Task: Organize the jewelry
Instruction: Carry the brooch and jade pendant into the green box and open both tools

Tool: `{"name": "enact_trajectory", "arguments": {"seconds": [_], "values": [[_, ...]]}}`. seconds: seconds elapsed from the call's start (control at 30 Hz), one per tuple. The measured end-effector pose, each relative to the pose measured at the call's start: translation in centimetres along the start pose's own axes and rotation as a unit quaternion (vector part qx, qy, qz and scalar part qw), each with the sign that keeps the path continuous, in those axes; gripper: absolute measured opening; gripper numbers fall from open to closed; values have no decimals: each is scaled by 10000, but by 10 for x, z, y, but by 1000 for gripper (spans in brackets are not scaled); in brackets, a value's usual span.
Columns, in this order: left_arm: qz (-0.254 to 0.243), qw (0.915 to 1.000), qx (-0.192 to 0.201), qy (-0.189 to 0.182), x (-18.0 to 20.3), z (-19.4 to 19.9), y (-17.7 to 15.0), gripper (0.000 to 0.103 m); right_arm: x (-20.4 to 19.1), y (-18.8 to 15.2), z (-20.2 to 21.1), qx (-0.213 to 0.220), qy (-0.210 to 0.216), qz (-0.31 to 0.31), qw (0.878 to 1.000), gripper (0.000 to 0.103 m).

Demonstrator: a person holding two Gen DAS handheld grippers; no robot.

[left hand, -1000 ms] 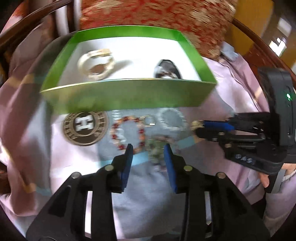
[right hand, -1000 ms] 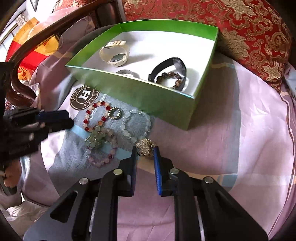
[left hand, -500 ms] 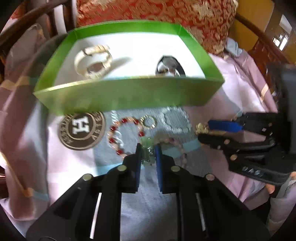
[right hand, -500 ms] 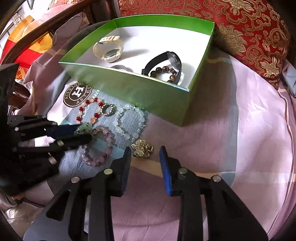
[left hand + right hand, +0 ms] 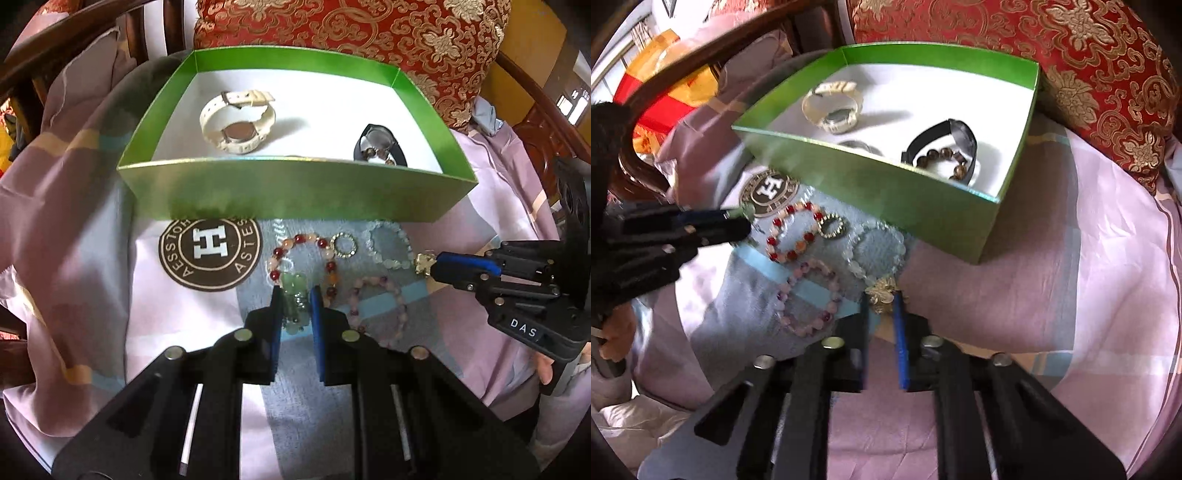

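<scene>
A green box (image 5: 295,192) with a white floor holds a cream watch (image 5: 236,120), a black watch (image 5: 380,147) and a brown bead bracelet (image 5: 942,162). On the cloth in front lie a red bead bracelet (image 5: 295,243), a small gold ring (image 5: 343,245), a clear bead bracelet (image 5: 388,247) and a pink bead bracelet (image 5: 380,306). My left gripper (image 5: 294,295) is shut on a green jade bracelet (image 5: 293,291). My right gripper (image 5: 881,299) is shut on a gold flower brooch (image 5: 882,290), which lies at the clear bracelet's end (image 5: 879,251).
A round brown H logo (image 5: 210,253) is printed on the lilac cloth. A red and gold cushion (image 5: 351,29) stands behind the box. Dark wooden chair arms (image 5: 66,40) curve round both sides.
My left gripper has closed on the jade bracelet. My right gripper opened, then closed again on the gold brooch. Both views have drawn nearer to the box.
</scene>
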State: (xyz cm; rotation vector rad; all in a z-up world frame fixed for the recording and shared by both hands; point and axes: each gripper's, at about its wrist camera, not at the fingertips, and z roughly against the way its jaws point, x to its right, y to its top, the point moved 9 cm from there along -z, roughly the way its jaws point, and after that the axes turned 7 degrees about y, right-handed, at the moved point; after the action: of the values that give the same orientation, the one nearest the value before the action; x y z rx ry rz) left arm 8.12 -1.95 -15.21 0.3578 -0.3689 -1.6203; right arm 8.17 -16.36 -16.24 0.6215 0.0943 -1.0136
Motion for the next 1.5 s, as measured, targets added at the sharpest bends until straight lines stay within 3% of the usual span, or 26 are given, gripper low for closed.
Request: {"name": "enact_trajectory", "arguments": {"seconds": [0.2, 0.23, 0.27, 0.33, 0.57, 0.67, 0.93, 1.07, 1.3, 1.4, 1.5], "values": [[-12, 10000, 2, -25, 2, 1, -1, 15, 5, -3, -3, -93, -54, -71, 9999, 10], [-8, 10000, -2, -34, 2, 1, -2, 15, 6, -2, -3, -97, -56, -101, 9999, 13], [-10, 10000, -8, -51, 3, 0, -2, 15, 8, -2, -3, -97, -77, -134, 9998, 25], [-15, 10000, -29, -72, 4, -1, -3, 15, 8, -1, -2, -49, -103, -109, 9999, 36], [-59, 9999, -64, -146, 8, -3, -4, 15, 1, 3, -16, 79, -214, 67, 9997, 36], [-61, 9999, -26, -148, 9, 1, -3, 15, 0, 1, -19, 1, -299, 191, 9994, 26], [-56, 9996, 218, -147, 7, 22, 6, 15, -7, 7, -6, 208, 52, 188, 9996, 26], [-64, 9988, 468, -112, 2, 39, 26, 15, -14, 15, 11, 436, 199, 213, 9986, 26], [-158, 9948, 999, 85, -5, 63, 78, 15, -20, 61, 60, 1122, 393, 160, 9928, 26], [-105, 9937, 1107, 125, -10, 61, 103, 15, -17, 88, 63, 1209, 182, 249, 9922, 26], [-67, 9935, 1123, 142, -14, 44, 128, 15, -7, 105, 52, 1243, 358, 32, 9916, 26]]}}
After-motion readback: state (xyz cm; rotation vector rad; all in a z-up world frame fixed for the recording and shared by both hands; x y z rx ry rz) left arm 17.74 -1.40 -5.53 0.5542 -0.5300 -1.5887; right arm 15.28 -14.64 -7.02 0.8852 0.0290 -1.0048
